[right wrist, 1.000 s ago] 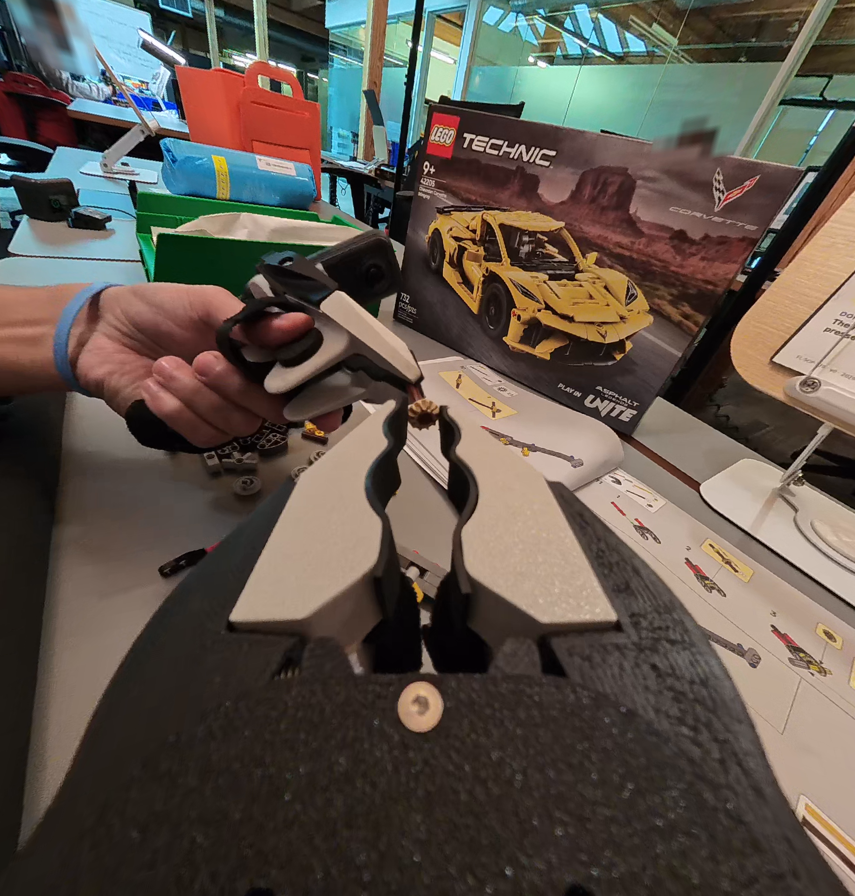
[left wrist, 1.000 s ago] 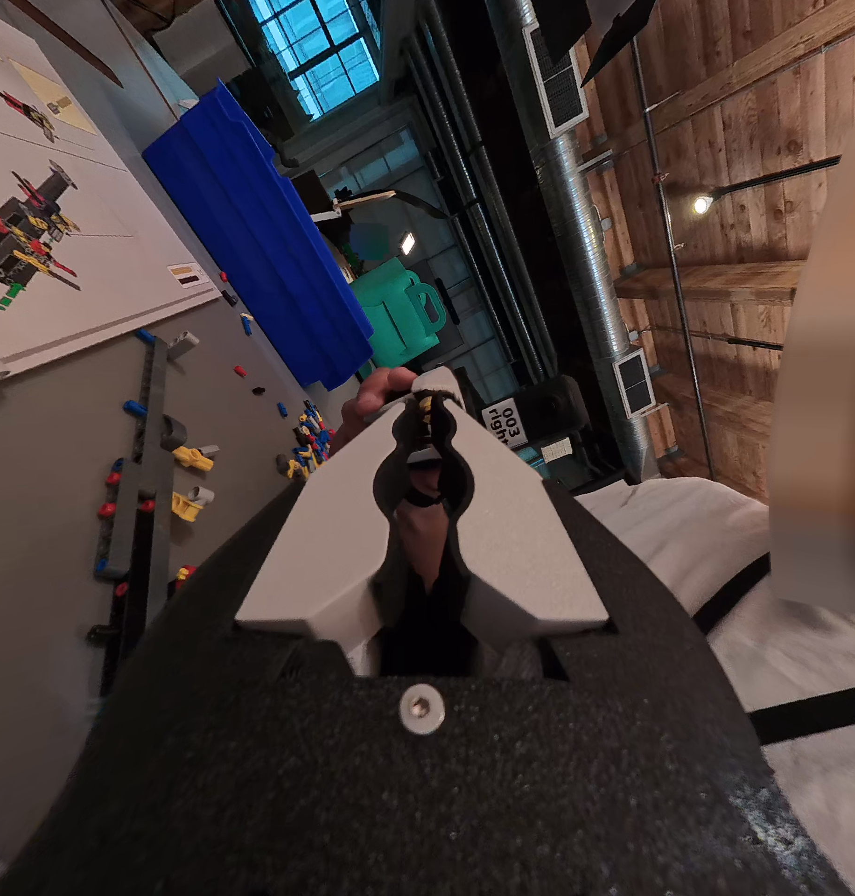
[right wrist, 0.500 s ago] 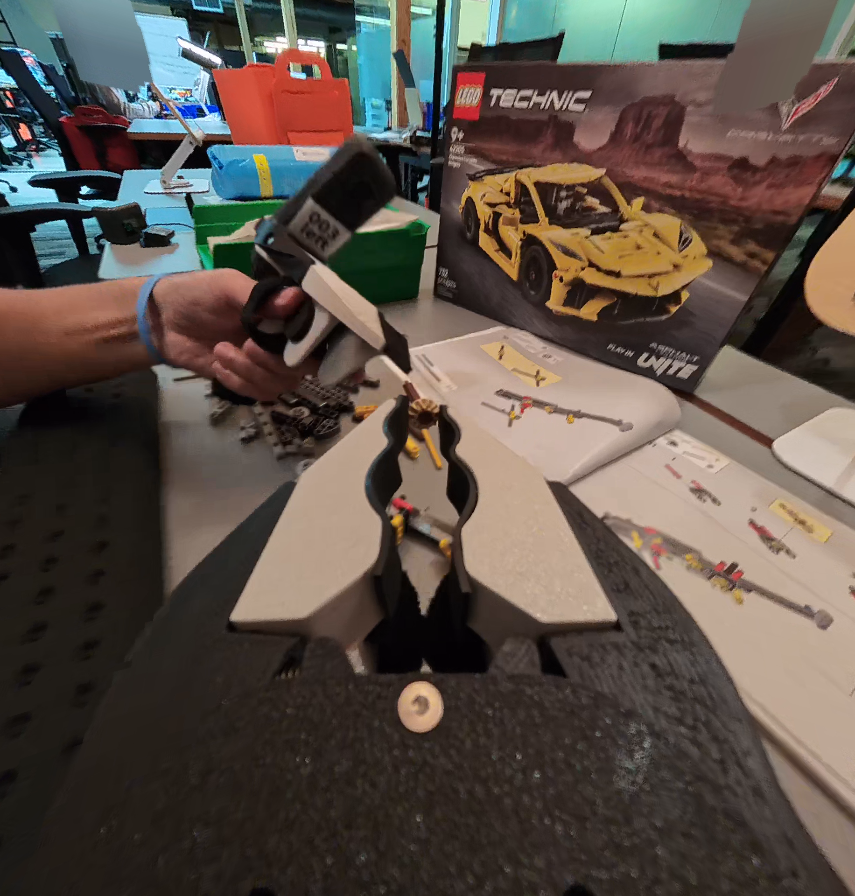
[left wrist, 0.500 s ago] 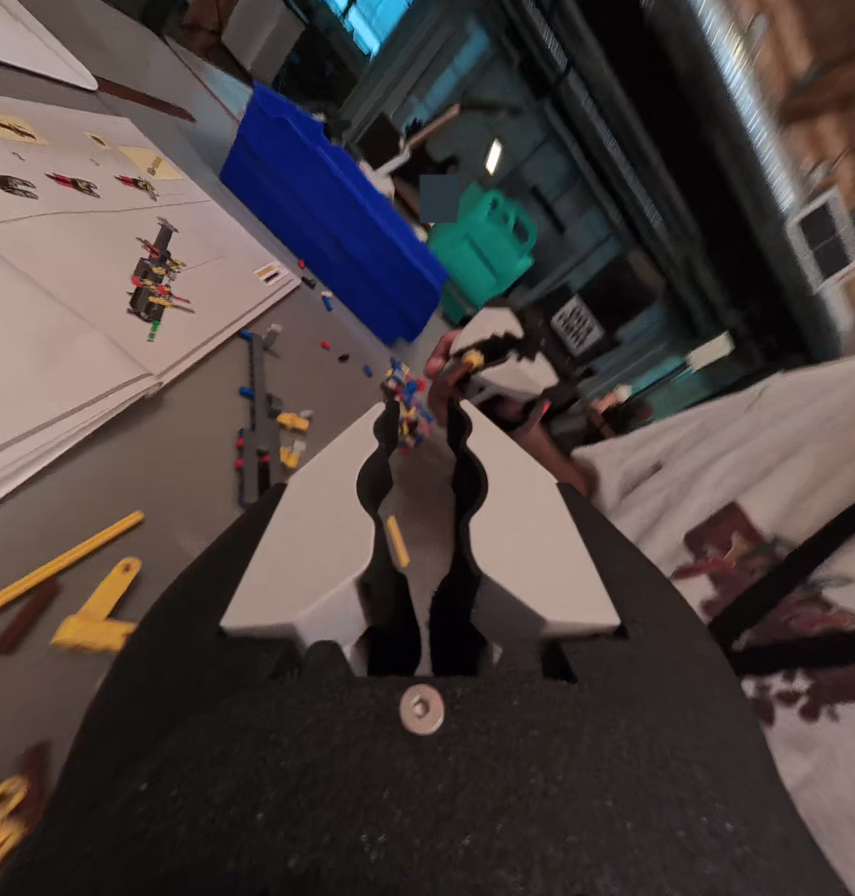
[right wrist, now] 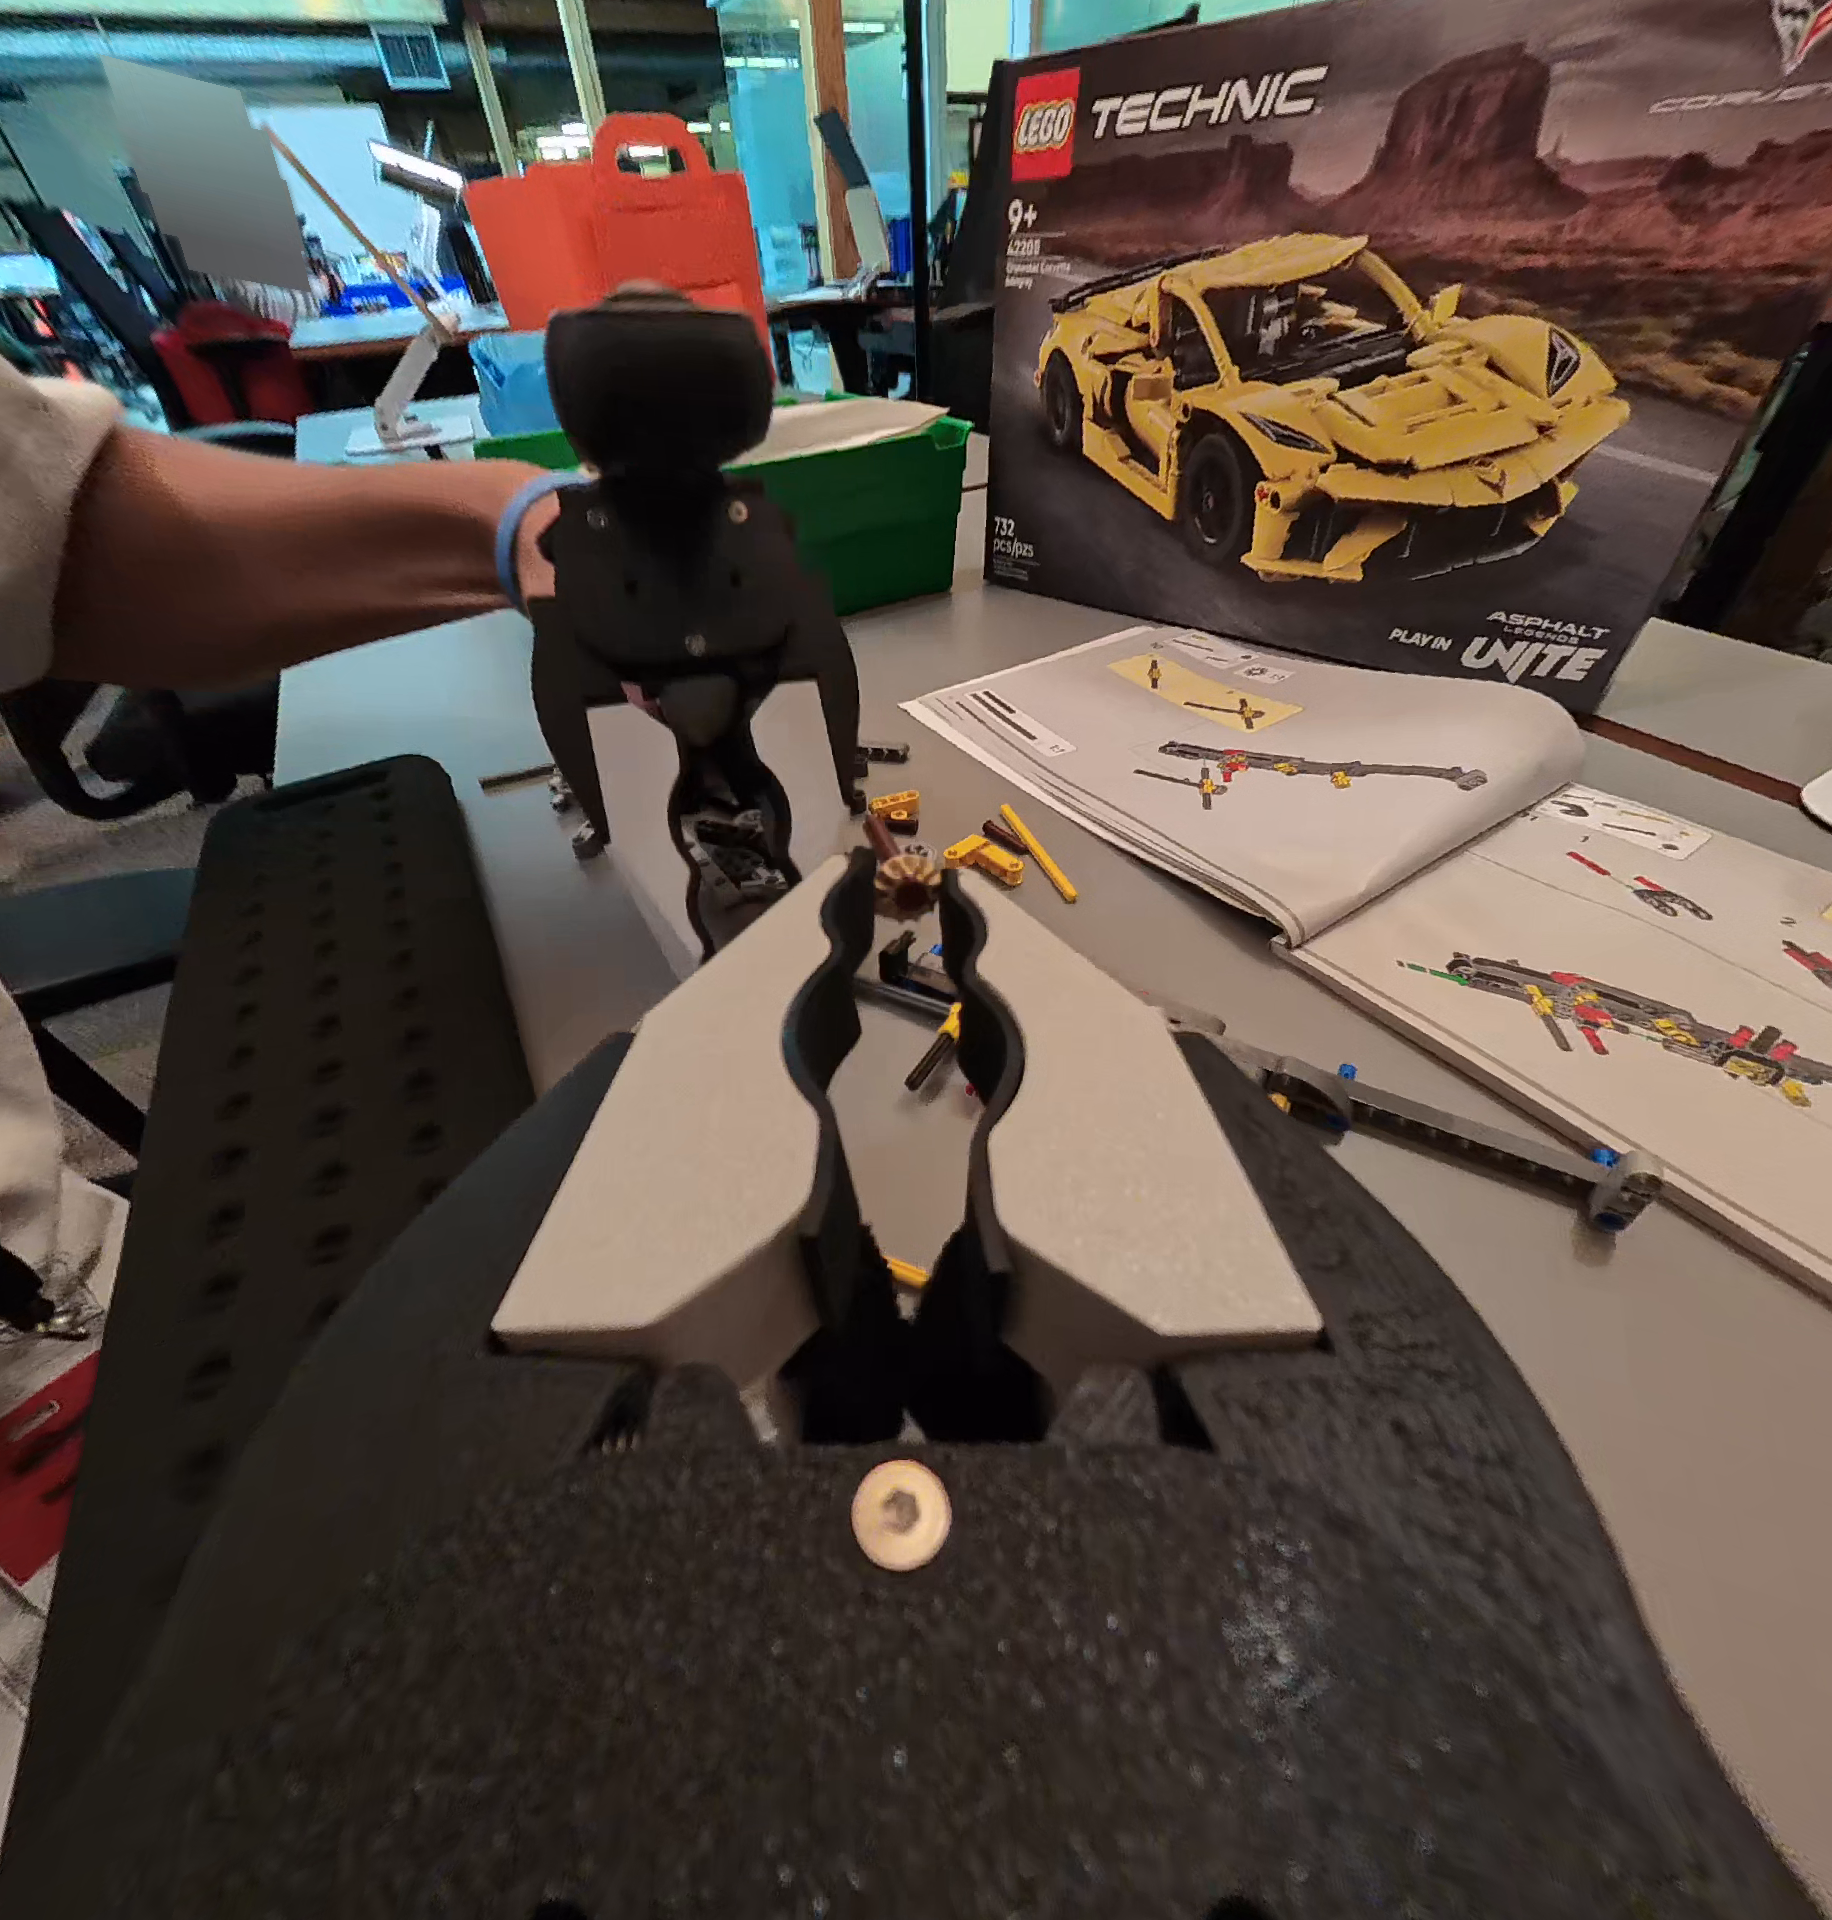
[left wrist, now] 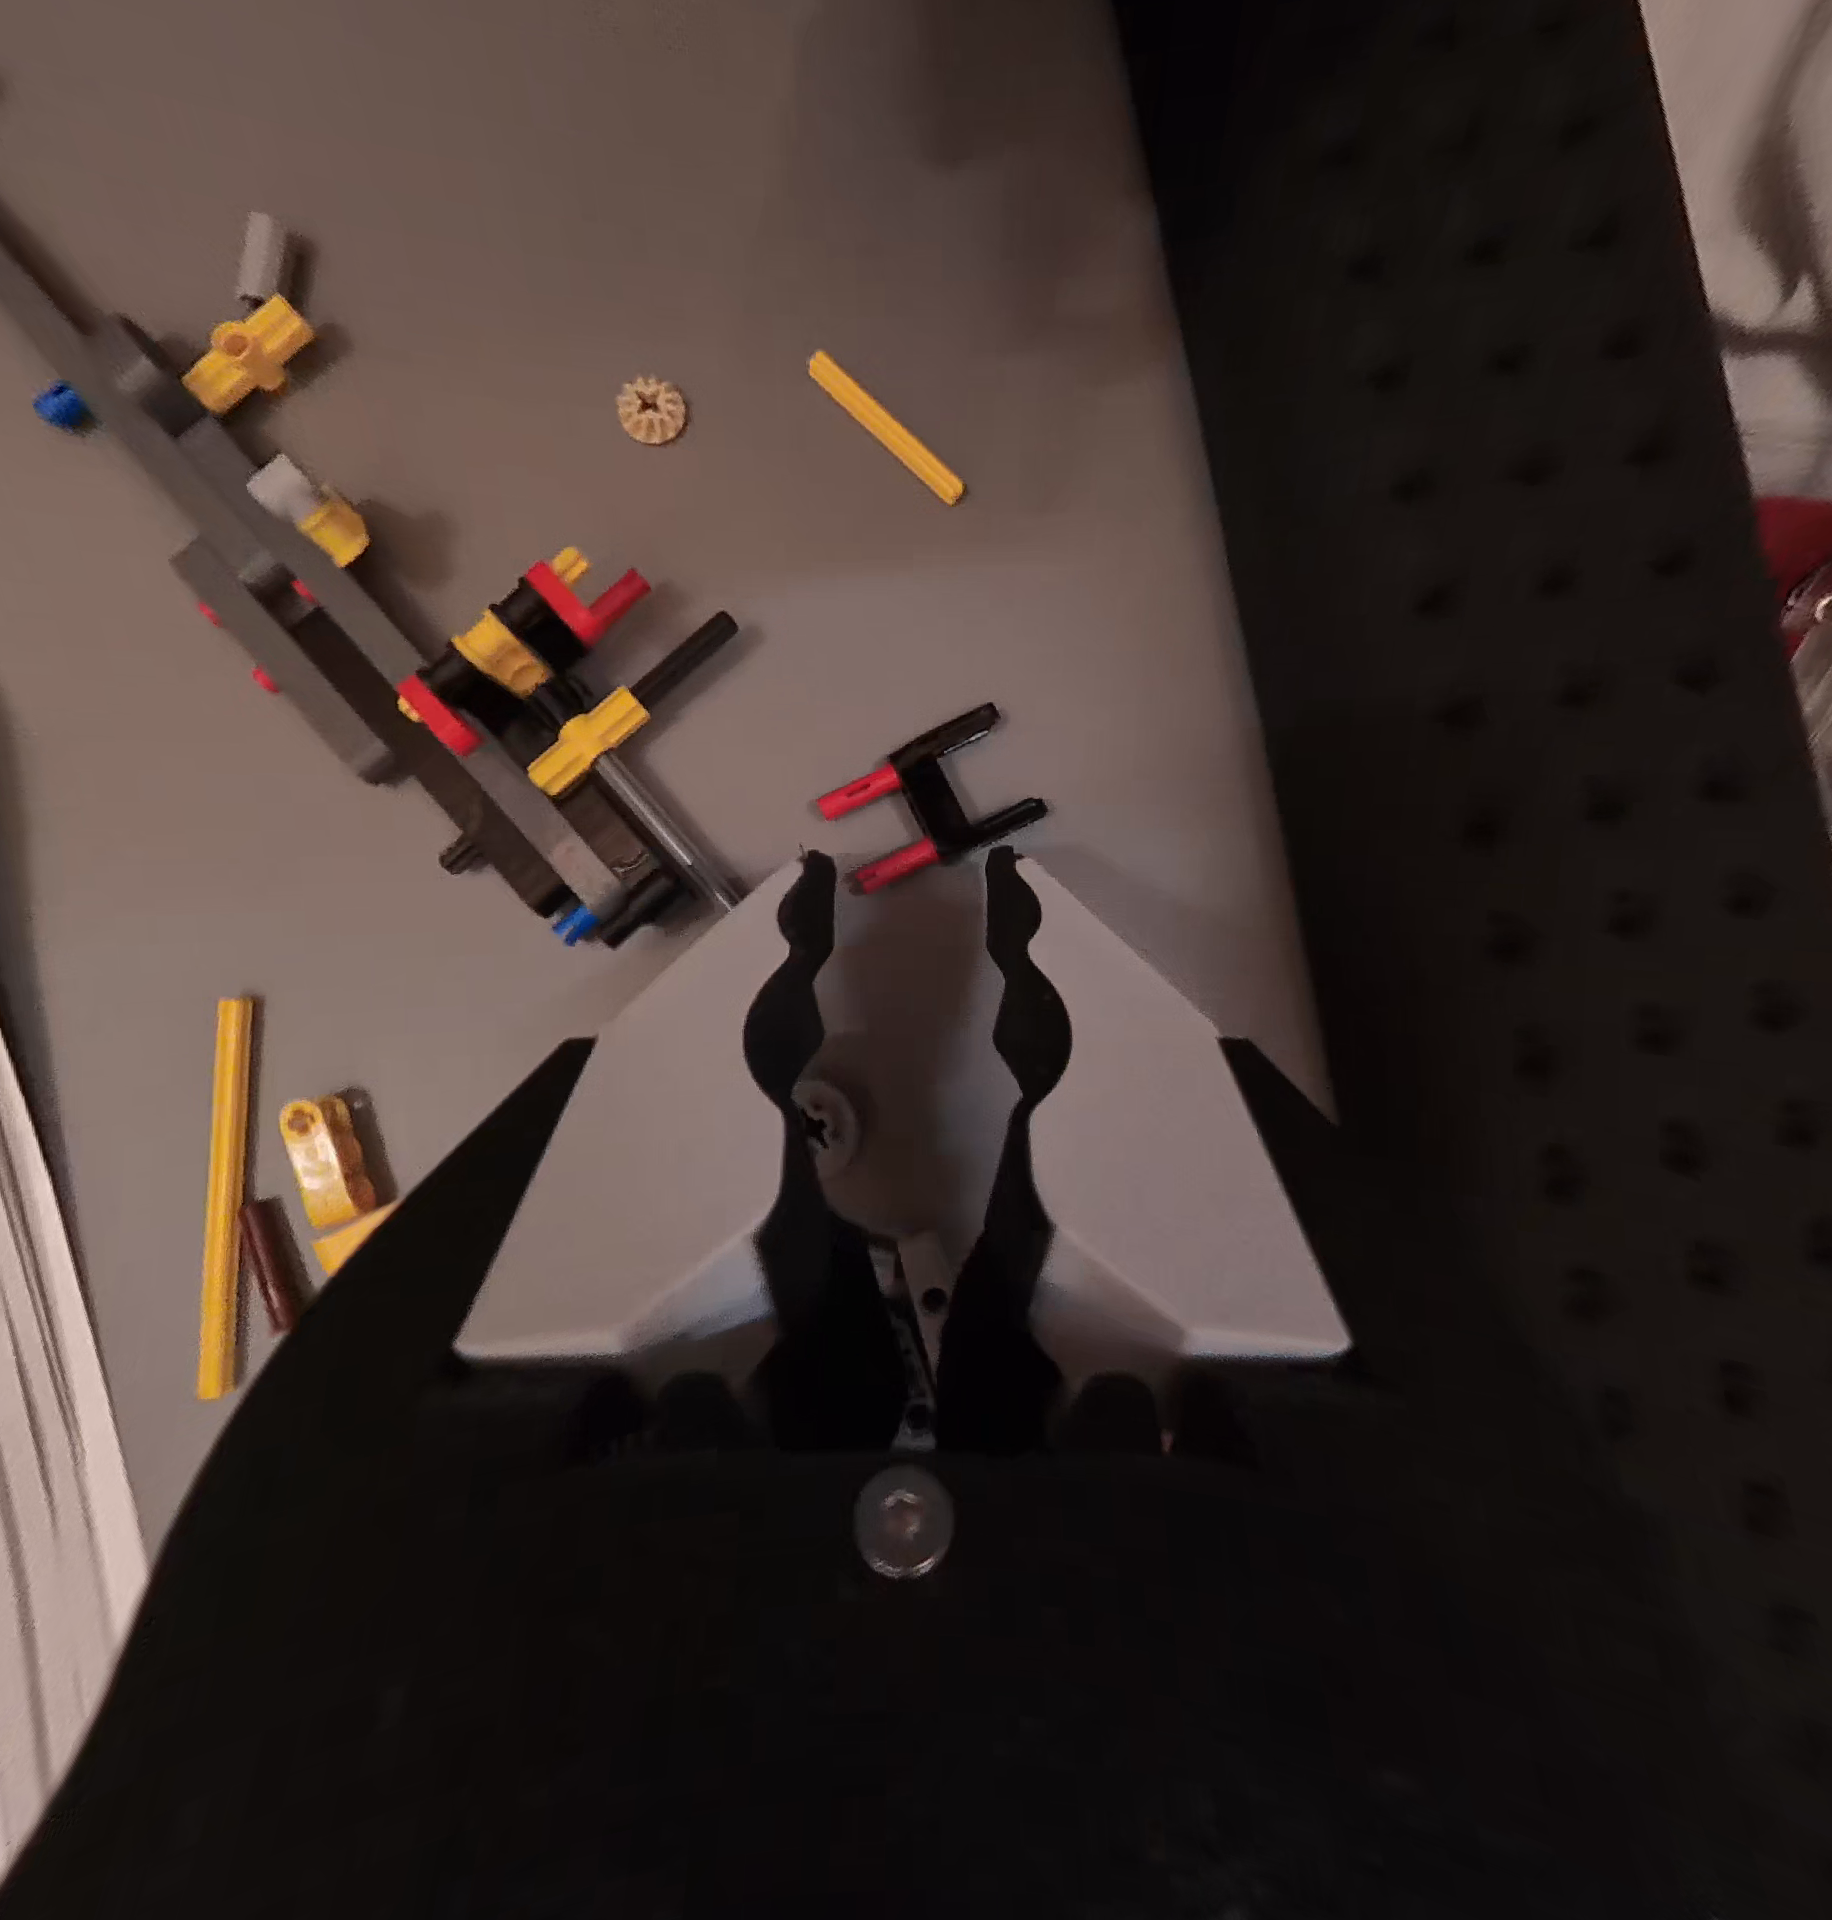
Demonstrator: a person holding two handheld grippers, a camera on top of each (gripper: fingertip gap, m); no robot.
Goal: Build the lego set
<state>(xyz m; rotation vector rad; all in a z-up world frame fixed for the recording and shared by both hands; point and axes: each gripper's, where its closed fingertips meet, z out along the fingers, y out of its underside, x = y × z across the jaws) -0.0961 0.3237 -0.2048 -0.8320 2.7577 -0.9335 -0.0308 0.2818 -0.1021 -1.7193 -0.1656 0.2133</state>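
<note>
My left gripper [left wrist: 904, 868] points straight down at the grey table [left wrist: 579, 156], jaws spread wide with nothing between them. Just beyond its tips lies a black fork piece with two red pins [left wrist: 927, 800]. Further in sit the long grey beam assembly [left wrist: 372, 644], a loose tan gear [left wrist: 651, 409] and a short yellow rod [left wrist: 884, 426], all apart from one another.

My right gripper [right wrist: 904, 883] is narrowed onto a second tan gear on a brown pin [right wrist: 904, 881], pinched at the very tips above the table. The open instruction book [right wrist: 1411, 831] lies toward the right edge, the set's box [right wrist: 1411, 312] standing behind it.
</note>
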